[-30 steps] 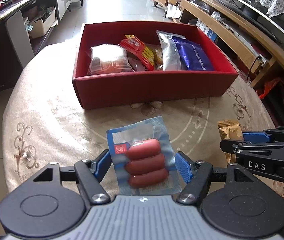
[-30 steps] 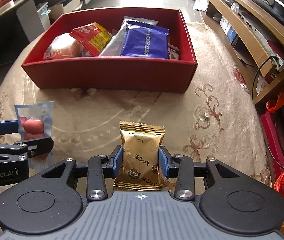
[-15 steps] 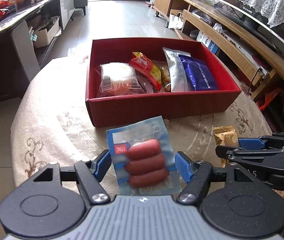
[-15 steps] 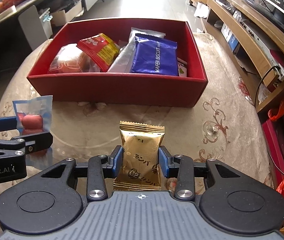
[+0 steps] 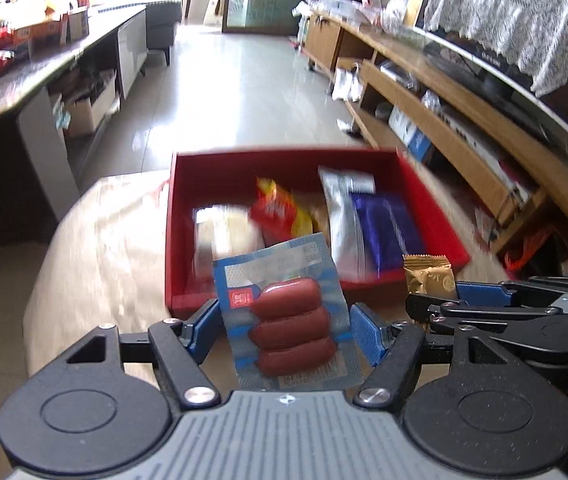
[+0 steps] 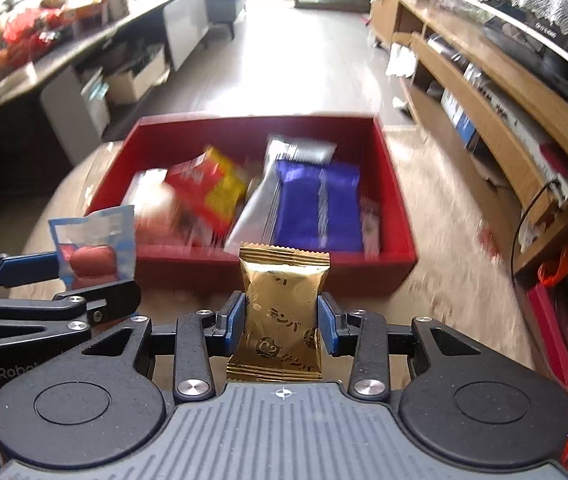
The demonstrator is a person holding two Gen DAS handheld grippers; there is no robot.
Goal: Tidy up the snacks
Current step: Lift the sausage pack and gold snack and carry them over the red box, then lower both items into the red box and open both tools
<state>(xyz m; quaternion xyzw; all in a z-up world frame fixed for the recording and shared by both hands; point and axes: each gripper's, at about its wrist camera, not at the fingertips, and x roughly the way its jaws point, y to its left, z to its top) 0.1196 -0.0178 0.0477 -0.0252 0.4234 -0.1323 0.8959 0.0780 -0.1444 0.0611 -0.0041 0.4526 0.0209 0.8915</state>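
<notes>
At the left, a blue-edged vacuum pack of three red sausages (image 5: 289,320) is held between the blue pads of the left gripper (image 5: 284,330), the jaws standing moderately apart and closed on the pack's sides; a small red square logo is carried on the pack, but its characters cannot be read. Beyond it, the red box (image 6: 398,216) is seen on the cloth-covered table (image 5: 96,248), already partly filled: a pale clear-wrapped snack at its left, then a red and yellow packet (image 6: 208,188), then a silver packet (image 6: 280,168) and a blue packet (image 6: 316,204) whose print is blurred. At the right, a gold foil packet (image 6: 282,312) is clamped by the right gripper (image 6: 282,320) with narrow jaws; Japanese characters and "C2" can be made out on it. "GenRobo" is printed on the left gripper's side in the right wrist view. The step in hand is judged to be the carrying of both packs towards the box. What is called for next is that each be brought over the near wall, above a free spot, and released.
</notes>
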